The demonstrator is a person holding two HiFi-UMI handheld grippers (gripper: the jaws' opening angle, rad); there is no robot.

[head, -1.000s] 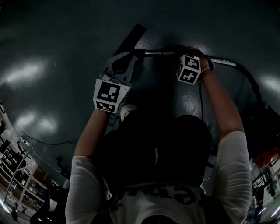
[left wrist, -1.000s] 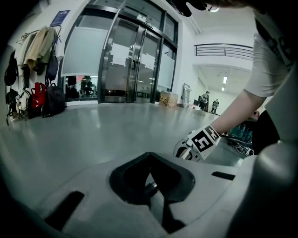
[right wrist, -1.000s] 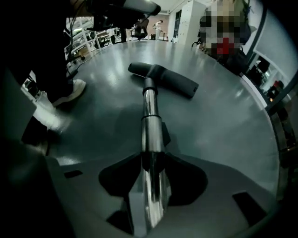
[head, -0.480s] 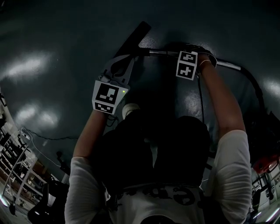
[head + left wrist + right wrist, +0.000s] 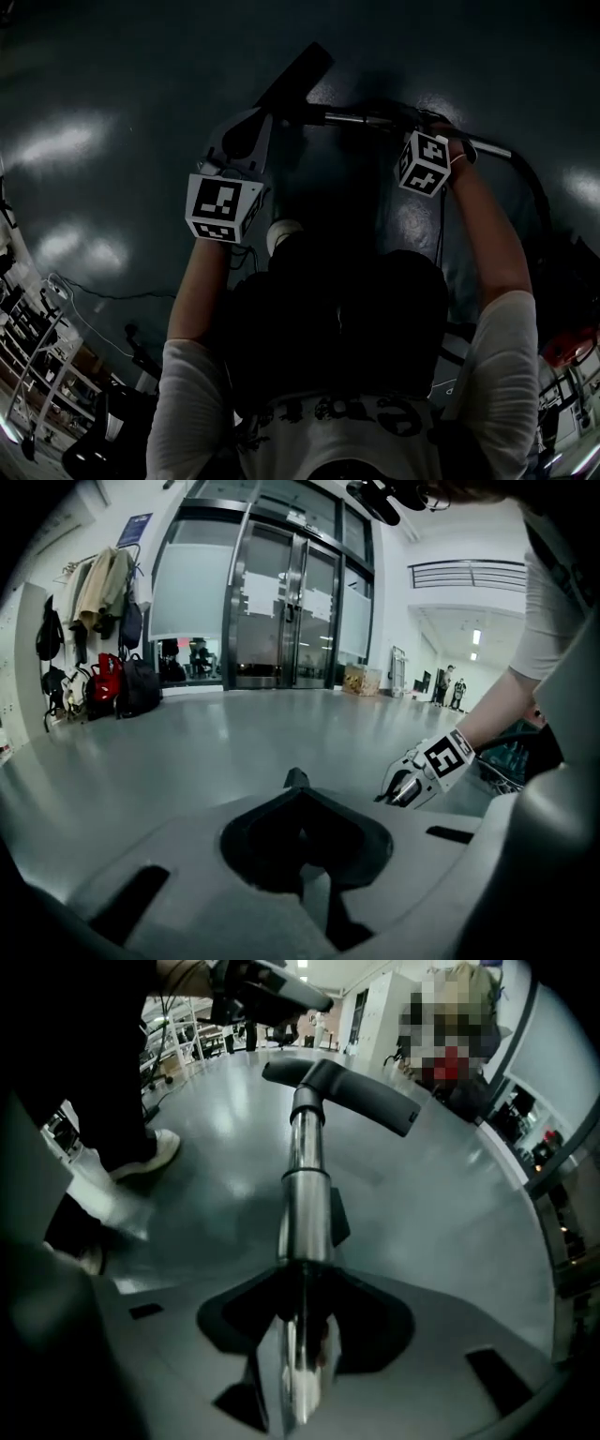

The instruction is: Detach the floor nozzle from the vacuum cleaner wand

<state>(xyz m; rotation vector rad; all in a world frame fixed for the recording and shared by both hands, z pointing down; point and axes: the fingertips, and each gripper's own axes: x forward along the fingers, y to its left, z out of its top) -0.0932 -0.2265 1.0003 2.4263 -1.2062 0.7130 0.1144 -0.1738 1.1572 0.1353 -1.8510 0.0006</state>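
Presently: nozzle seated on the wand, right tongs on the tube

The black T-shaped plastic floor nozzle (image 5: 370, 1101) sits on the far end of the chrome metal vacuum wand (image 5: 305, 1194), and the joint between them is unbroken. In the head view the pair lies ahead of the person's knees, over the glossy grey floor (image 5: 103, 141). Whether the nozzle touches that floor cannot be told.

The right gripper (image 5: 302, 1335) points steeply down onto the wand, well back from the nozzle. Its tongs have just been opening a little, but the tube runs between them with the pads against it, so it is gripped.

The left gripper (image 5: 298, 785) has its tongs closed on nothing. In the head view its tip lies just beside the nozzle's neck; contact is not confirmed.

A black hose (image 5: 542, 183) curves away from the wand's other end at the right. A white shoe (image 5: 283, 232) stands on the floor nearer the person than the wand. Beyond are tall glass doors (image 5: 281, 602), with coats and bags (image 5: 98, 592) hung on the left wall.
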